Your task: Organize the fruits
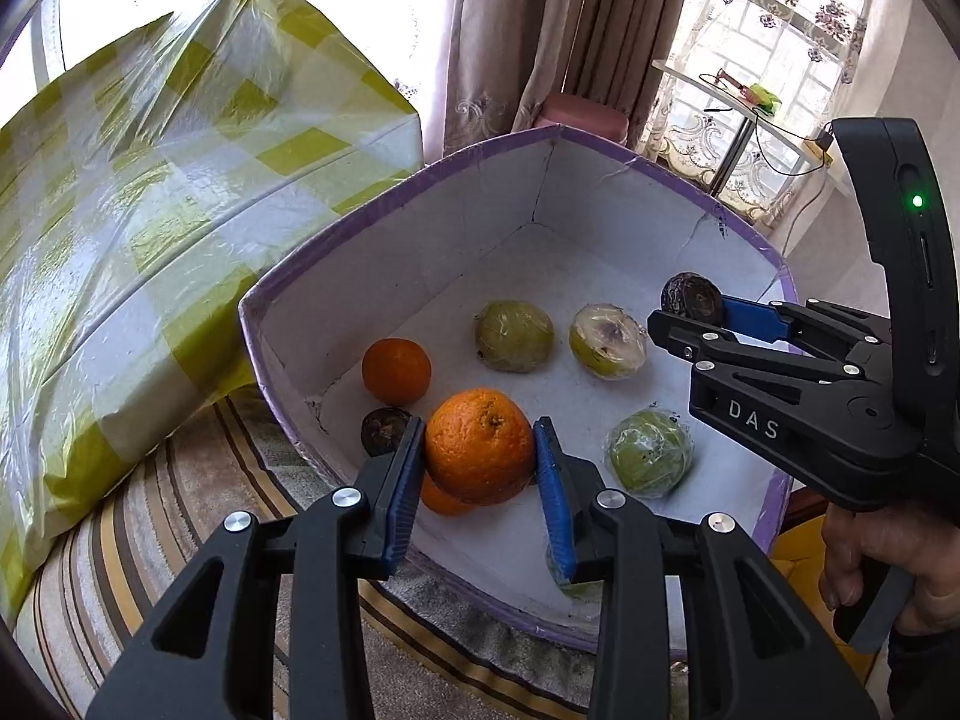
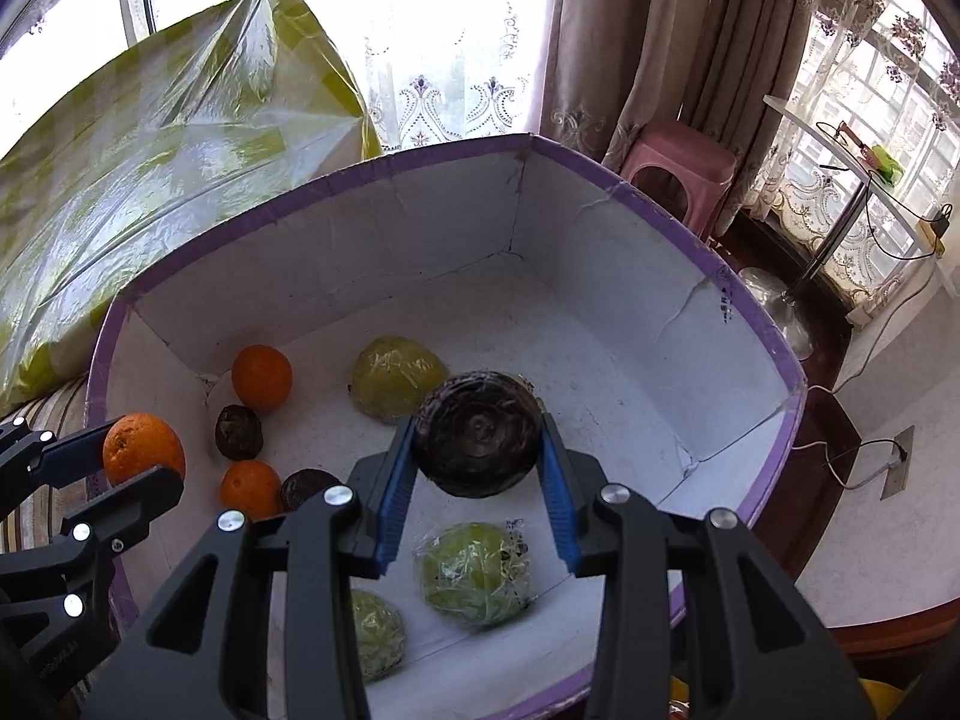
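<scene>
Left tongs [image 1: 480,450] pinching an orange [image 1: 480,444], right tongs [image 2: 478,450] pinching a dark round fruit [image 2: 477,432]. Both hang over the purple-rimmed box [image 2: 600,180]; oranges, green wrapped fruits, dark fruits lie below them.

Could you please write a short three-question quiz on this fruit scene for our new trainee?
1. True or false: the left gripper is shut on an orange.
2. The right gripper holds: A) an orange B) a dark purple fruit C) nothing.
3. What container lies below both grippers?

Key: 1 true; 2 B; 3 the white box with a purple rim.
</scene>
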Tool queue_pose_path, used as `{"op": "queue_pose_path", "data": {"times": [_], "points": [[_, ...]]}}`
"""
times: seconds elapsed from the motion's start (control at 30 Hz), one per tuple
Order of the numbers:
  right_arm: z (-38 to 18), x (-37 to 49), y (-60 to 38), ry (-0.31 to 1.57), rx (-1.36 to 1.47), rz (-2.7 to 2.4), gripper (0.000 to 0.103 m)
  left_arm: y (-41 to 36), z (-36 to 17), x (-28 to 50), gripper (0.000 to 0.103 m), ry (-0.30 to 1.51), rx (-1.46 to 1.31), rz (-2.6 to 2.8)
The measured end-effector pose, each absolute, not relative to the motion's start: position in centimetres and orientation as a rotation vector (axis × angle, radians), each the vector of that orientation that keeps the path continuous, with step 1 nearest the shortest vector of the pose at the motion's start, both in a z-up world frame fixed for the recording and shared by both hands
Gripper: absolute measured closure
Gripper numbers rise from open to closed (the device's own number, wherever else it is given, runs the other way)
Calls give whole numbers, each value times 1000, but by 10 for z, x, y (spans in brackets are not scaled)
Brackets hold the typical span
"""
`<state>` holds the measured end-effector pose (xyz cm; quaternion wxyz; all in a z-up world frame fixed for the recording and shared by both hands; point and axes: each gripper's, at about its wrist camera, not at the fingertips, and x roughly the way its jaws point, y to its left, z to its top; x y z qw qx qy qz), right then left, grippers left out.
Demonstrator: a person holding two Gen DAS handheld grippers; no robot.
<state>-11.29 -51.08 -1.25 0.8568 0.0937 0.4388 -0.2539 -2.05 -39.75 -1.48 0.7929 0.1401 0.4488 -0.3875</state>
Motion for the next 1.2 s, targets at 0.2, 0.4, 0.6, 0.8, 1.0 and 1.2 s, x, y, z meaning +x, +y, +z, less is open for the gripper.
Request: {"op": "queue_pose_path", "data": {"times": [0.2,0.4,0.6,0.8,1.0,1.2], "points": [[-9,-129,-516,898,193,-580,21,-397,-11,-26,20,961,265,-841],[-4,-141,-520,903,194,-605,17,-397,-9,-35,16,970,245,-826],[0,-152,-521,918,178,-621,17,-398,-8,-42,16,958,259,-793],[0,-155,-518,930,171,-626,17,-395,-8,-40,16,959,236,-798],[-1,-154,-518,931,166,-625,17,-394,-9,-40,16,959,233,-799],[0,-154,-517,929,167,-624,17,-394,-9,-40,16,958,236,-796]]}}
